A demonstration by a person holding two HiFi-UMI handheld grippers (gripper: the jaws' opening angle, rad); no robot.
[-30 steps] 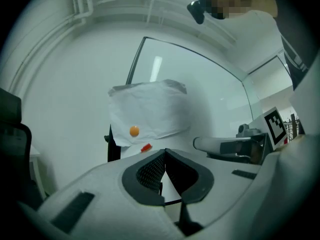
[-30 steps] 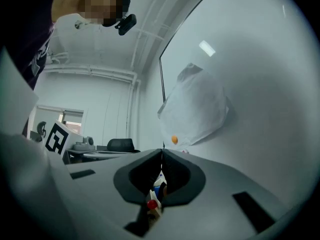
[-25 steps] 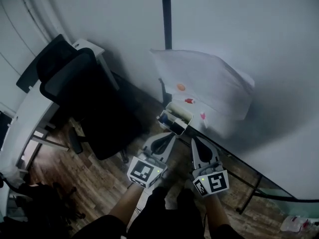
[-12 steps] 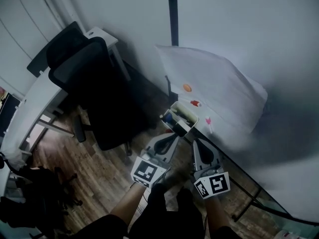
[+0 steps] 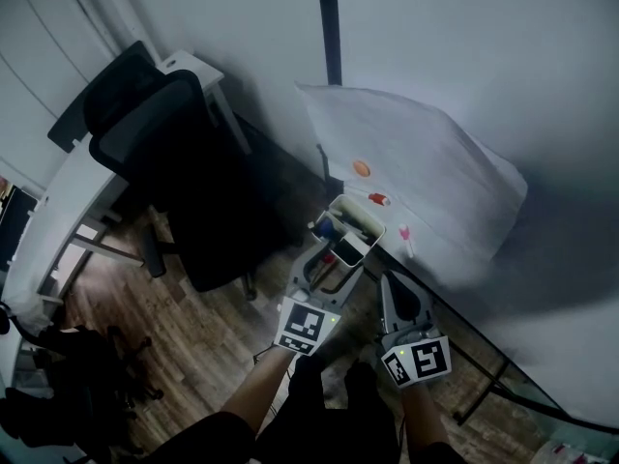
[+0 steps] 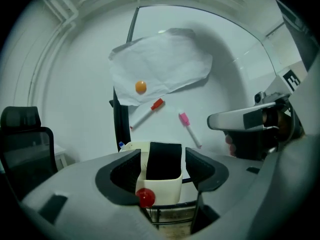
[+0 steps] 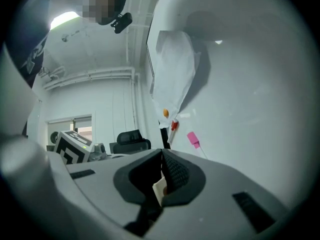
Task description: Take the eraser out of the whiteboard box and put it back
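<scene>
A cream whiteboard box (image 5: pixel 360 222) hangs at the lower edge of the whiteboard (image 5: pixel 503 85), and the black eraser (image 6: pixel 164 159) stands upright in it. My left gripper (image 5: pixel 332 263) is right in front of the box with its jaws opening. In the left gripper view the box (image 6: pixel 159 189) and eraser show between the spread jaws, and the pads do not press on them. A red knob (image 6: pixel 145 197) sits on the box front. My right gripper (image 5: pixel 397 288) hangs a little to the right, shut with nothing held; it also appears at the right edge (image 6: pixel 240 120).
A white paper sheet (image 5: pixel 416 162) is pinned by an orange magnet (image 5: pixel 361 167). A red marker (image 6: pixel 146 113) and a pink marker (image 6: pixel 189 127) stick to the board. A black office chair (image 5: pixel 164 172) and a white desk (image 5: pixel 58 211) stand left on the wooden floor.
My left gripper has moved forward up to the box and its jaws have gone from shut to spread. The right gripper has sunk slightly.
</scene>
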